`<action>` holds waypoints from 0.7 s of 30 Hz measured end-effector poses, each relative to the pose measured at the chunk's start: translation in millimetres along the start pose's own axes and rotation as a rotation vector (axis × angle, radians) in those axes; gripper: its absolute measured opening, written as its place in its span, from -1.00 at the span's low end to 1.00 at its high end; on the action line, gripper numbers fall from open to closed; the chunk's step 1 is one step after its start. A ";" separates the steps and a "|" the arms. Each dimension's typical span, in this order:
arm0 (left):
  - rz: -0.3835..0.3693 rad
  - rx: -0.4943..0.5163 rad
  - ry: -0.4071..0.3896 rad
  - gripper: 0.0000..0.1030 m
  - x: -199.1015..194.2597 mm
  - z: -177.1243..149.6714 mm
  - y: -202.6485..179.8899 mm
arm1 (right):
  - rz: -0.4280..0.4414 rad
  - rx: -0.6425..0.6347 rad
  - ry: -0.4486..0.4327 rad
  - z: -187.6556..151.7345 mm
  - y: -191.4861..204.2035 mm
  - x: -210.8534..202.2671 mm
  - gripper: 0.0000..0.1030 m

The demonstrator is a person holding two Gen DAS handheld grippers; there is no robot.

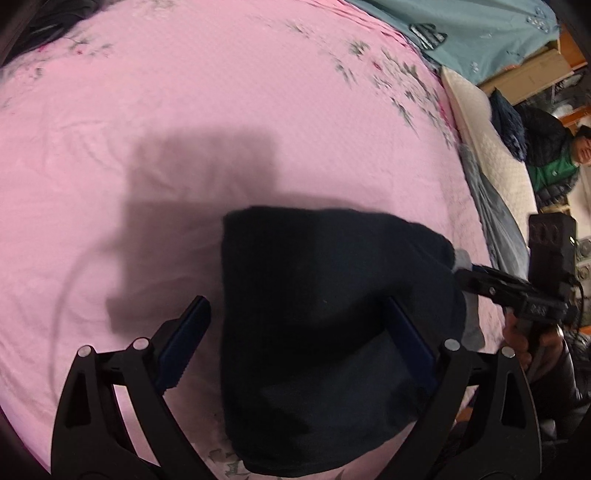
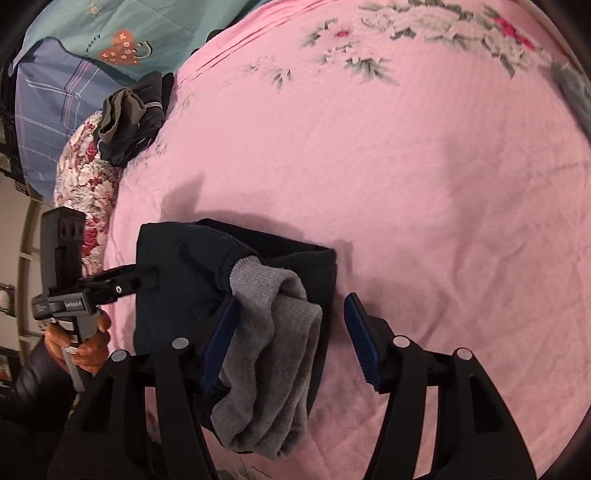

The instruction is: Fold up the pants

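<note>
Right gripper [image 2: 291,332]: our jaws stand apart, pressing on nothing; the left pad just touches or nearly touches the grey ribbed cuffs [image 2: 273,354], the right pad hangs clear over the sheet at 3 o'clock of the bundle.
Left gripper [image 1: 299,343]: jaws wide apart, gripping nothing; one finger lies over the dark cloth, the other over bare sheet at 9 o'clock of it.
Pants [image 1: 332,325]: a compact dark folded bundle lying on the bed, low in both wrist views, cuffs bunched at the side towards our right gripper.
Step in hand: we judge the fold is nearly done and the cloth is being released; what remains is tidying.
Doing it well: we would lift both grippers straight away so no pad drags the top layer, then tuck or flatten the loose cuffs, which bulge and may spring the fold open.
Hedge: the dark cloth hides its own layers, so we cannot count the folds.
Surface: pink bedsheet [image 2: 424,184] with a flower print at 12 o'clock, soft and lightly creased.
Room: a floral pillow [image 2: 88,177] with crumpled dark clothes [image 2: 129,114] at 10 o'clock in the right view; a teal quilt [image 1: 480,33] at 1 o'clock and a seated person [image 1: 554,158] at 3 o'clock in the left view.
</note>
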State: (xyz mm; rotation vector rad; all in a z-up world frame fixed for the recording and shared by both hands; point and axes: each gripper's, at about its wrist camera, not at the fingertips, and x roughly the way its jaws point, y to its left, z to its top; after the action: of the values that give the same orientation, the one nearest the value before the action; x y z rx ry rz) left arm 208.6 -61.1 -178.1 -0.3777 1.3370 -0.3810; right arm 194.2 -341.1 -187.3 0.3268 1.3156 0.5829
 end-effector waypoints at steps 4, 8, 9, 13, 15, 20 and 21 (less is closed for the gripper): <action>-0.013 0.067 0.010 0.85 5.9 2.2 -6.3 | 0.034 0.028 0.030 2.7 -9.3 8.6 0.49; -0.049 0.072 0.011 0.82 10.4 12.5 -9.2 | 0.025 0.013 0.060 6.6 -4.3 9.9 0.41; -0.053 0.072 0.011 0.82 11.5 14.8 -10.3 | 0.035 0.014 0.068 7.1 -2.6 10.9 0.26; -0.081 0.059 0.021 0.82 14.4 18.5 -7.2 | 0.027 0.027 0.076 7.7 2.9 18.3 0.22; -0.104 0.050 0.023 0.83 15.7 19.5 -3.1 | 0.072 0.046 0.057 6.1 -4.9 19.0 0.26; -0.054 0.043 -0.026 0.65 13.7 17.0 -12.0 | 0.082 0.091 0.024 0.0 -6.2 13.5 -0.12; -0.029 0.059 -0.050 0.57 12.2 13.6 -15.2 | 0.067 0.084 0.020 -0.1 -0.9 10.8 -0.20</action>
State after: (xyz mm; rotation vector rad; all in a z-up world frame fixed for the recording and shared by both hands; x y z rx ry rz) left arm 223.5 -79.6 -178.8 -0.3557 1.2698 -0.4312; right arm 195.8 -335.7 -196.5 0.4361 1.3543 0.5892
